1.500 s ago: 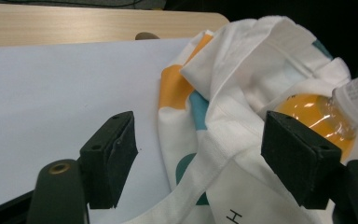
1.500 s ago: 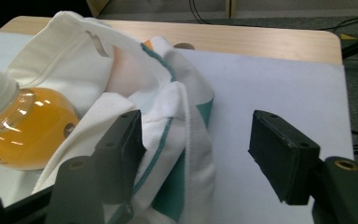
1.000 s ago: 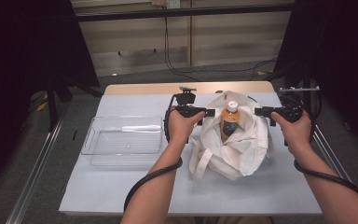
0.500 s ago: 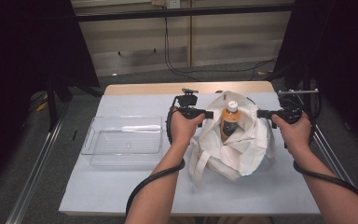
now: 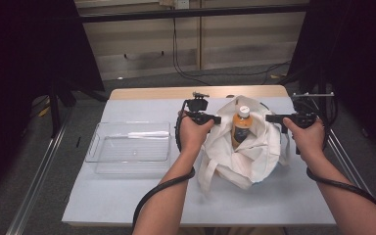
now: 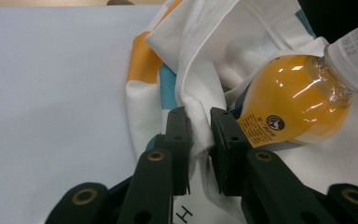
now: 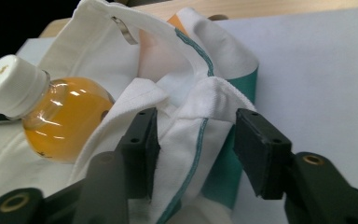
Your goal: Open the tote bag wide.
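A white cloth bag (image 5: 254, 154) with teal and orange patches stands open on the table, with a bottle of orange drink (image 5: 241, 126) upright in it. My left gripper (image 5: 218, 119) is at the bag's left rim. Its jaws have just been closing and now pinch a fold of the white rim (image 6: 196, 114) between the pads, with the bottle (image 6: 293, 100) just beyond. My right gripper (image 5: 269, 118) is at the right rim. Its jaws have just been opening and stand apart around a bunched fold of the bag (image 7: 200, 105), the right pad off the cloth. The bottle (image 7: 60, 116) lies to their left.
A clear plastic tray (image 5: 98, 144) sits on the left half of the light table (image 5: 127, 205), a hand's width from the left gripper. A dark frame and cables stand behind the table's far edge. Metal rails run along both sides.
Both hands, the bag and the bottle keep their places. The high view is too small to show any jaw motion.
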`<action>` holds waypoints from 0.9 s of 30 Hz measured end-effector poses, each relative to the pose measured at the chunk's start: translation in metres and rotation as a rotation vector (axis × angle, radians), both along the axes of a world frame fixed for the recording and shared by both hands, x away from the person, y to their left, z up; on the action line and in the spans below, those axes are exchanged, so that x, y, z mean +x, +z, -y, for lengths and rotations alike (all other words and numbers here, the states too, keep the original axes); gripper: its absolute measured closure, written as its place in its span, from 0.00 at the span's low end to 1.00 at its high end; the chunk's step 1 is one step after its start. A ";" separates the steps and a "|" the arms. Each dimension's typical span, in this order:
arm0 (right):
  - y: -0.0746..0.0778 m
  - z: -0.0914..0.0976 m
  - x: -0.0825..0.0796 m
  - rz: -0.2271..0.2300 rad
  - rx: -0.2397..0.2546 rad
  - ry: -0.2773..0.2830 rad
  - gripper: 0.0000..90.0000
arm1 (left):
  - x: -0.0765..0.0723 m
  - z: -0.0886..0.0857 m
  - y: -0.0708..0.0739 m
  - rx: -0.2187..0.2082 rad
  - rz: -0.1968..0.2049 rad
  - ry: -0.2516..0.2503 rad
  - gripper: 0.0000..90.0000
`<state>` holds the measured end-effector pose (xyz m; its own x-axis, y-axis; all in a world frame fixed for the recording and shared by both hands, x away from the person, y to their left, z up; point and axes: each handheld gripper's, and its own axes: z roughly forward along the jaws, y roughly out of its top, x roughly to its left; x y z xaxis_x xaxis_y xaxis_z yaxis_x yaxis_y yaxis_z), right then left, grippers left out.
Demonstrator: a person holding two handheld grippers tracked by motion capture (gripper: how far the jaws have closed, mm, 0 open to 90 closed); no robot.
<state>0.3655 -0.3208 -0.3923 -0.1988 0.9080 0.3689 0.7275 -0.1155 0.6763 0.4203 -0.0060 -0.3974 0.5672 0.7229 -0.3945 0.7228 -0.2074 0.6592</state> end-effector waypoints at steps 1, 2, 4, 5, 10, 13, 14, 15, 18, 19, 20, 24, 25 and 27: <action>-0.001 0.000 0.001 -0.013 0.019 0.000 0.53 | 0.000 -0.001 -0.001 0.007 0.001 -0.007 0.87; -0.002 0.001 0.001 -0.027 0.044 -0.003 0.53 | 0.000 -0.002 -0.002 -0.003 0.001 0.006 0.87; -0.004 0.002 0.002 -0.041 0.097 -0.010 0.54 | 0.001 -0.004 -0.002 0.006 0.005 0.000 0.87; -0.005 0.002 0.002 -0.046 0.111 -0.012 0.54 | 0.001 -0.004 -0.003 0.002 0.004 0.002 0.87; -0.007 0.001 0.004 -0.040 0.165 0.005 0.77 | 0.001 -0.003 -0.004 -0.014 -0.001 0.010 0.87; -0.005 -0.003 0.003 -0.023 0.145 0.009 0.92 | 0.002 -0.004 -0.005 -0.014 0.002 0.007 0.87; -0.003 -0.004 0.003 -0.007 0.121 0.020 0.95 | 0.002 -0.004 -0.005 -0.026 0.001 0.019 0.87; -0.002 -0.005 0.003 -0.003 0.113 0.027 0.97 | 0.002 -0.005 -0.005 -0.024 0.001 0.017 0.87; 0.000 -0.006 0.003 0.008 0.054 0.040 0.97 | 0.003 -0.008 -0.006 -0.017 0.007 0.021 0.87; 0.000 -0.006 0.003 0.011 0.048 0.037 0.97 | 0.004 -0.009 -0.007 -0.019 0.007 0.027 0.87; 0.000 -0.004 0.003 0.012 0.038 0.031 0.97 | 0.004 -0.009 -0.007 -0.013 0.014 0.033 0.87; -0.002 0.004 0.001 0.005 -0.012 0.011 0.98 | 0.006 -0.011 -0.008 0.003 0.032 0.047 0.87; -0.003 0.006 0.001 0.002 -0.023 0.009 0.98 | 0.007 -0.012 -0.009 0.011 0.033 0.043 0.87; -0.006 0.010 0.000 -0.002 -0.043 0.000 0.98 | 0.008 -0.012 -0.009 0.010 0.033 0.054 0.88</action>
<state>0.3660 -0.3311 -0.3983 -0.1985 0.9229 0.3299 0.7287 -0.0861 0.6794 0.4286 0.0056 -0.4068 0.5395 0.7570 -0.3688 0.7112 -0.1752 0.6809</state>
